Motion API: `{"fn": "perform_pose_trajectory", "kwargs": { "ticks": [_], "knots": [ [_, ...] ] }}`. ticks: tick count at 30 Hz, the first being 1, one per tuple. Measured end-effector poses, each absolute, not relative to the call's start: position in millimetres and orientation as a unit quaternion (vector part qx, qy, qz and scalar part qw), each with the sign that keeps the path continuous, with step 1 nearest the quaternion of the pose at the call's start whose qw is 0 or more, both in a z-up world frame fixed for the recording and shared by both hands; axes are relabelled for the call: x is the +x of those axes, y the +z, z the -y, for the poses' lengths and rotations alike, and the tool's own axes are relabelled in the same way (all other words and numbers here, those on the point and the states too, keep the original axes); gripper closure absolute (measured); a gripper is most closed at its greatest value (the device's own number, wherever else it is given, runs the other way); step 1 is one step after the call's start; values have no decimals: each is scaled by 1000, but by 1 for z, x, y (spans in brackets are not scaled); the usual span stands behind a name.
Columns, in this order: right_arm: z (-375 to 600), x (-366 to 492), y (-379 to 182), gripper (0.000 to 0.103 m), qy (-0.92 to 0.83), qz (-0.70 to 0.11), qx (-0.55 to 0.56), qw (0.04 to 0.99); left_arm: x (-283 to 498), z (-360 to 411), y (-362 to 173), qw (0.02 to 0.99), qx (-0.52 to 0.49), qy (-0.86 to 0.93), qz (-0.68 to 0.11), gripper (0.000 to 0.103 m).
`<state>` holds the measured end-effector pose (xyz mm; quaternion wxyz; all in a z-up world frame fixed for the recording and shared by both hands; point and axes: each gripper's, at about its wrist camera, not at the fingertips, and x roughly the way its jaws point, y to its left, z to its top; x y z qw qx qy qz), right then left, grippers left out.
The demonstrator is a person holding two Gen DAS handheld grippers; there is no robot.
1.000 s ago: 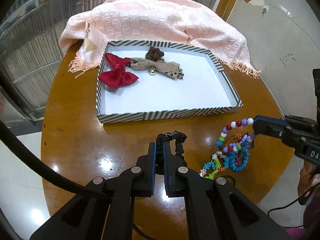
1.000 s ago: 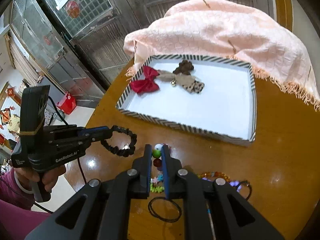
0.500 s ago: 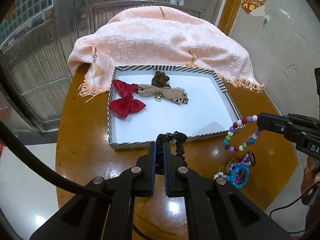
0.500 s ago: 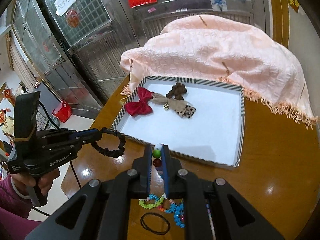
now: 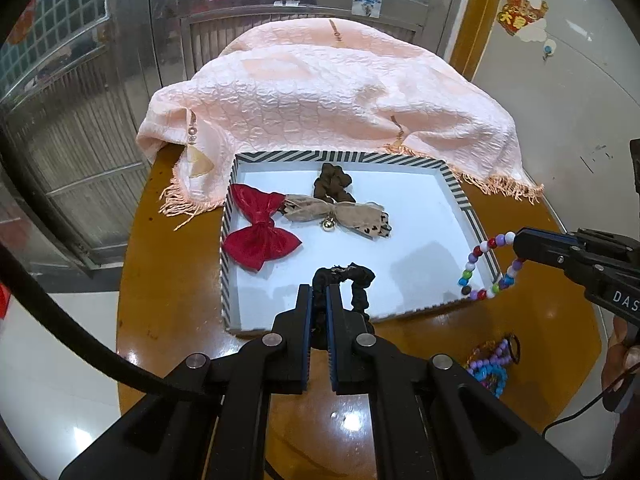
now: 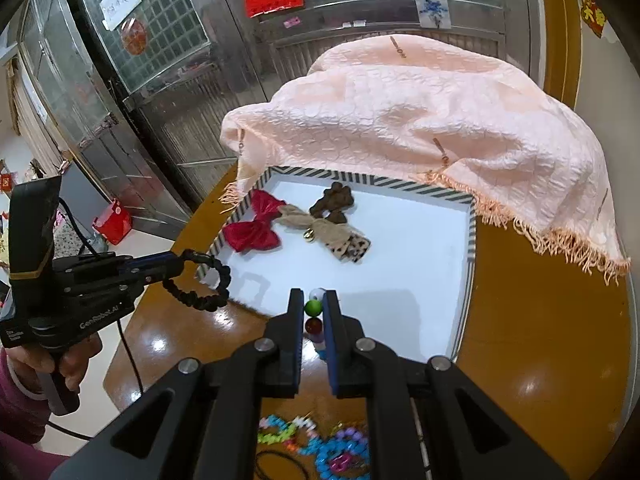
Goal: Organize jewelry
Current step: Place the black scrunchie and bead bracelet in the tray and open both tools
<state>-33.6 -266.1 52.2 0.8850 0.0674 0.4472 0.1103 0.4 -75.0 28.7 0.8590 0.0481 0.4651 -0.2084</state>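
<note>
Your left tool [image 5: 319, 304] is pinched tight on the black scrunchie [image 5: 347, 283]. You hold it up in the air, just over the near edge of the striped tray [image 5: 456, 188], so it can drop onto the white floor inside.

Your right tool [image 6: 313, 307] is squeezed on the bead bracelet [image 5: 487, 266]. It grips only a few beads, so the rest of the ring hangs loose under it, at the tray's near right corner. It looks like both things are going into the tray together.

The red bow [image 5: 260, 233], the tan bow with a little bell [image 5: 340, 216] and the brown scrunchie [image 5: 332, 182] already lie in the tray's far left part. That leaves lots of white space near you for new things.

More bead bracelets [image 6: 320, 444] and a thin black band [image 6: 280, 466] wait on the counter [image 5: 168, 312], so I think the job is about half done. The pink blanket [image 5: 332, 92] lies behind the tray.
</note>
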Motion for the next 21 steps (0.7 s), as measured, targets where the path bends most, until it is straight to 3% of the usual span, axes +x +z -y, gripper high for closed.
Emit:
{"fn": "perform_pose_trajectory", "kwargs": {
  "ticks": [21],
  "knots": [
    [280,108,-23,94,138,-518,14,844,73,115,-40,821,12,-178,-543,103]
  ]
}}
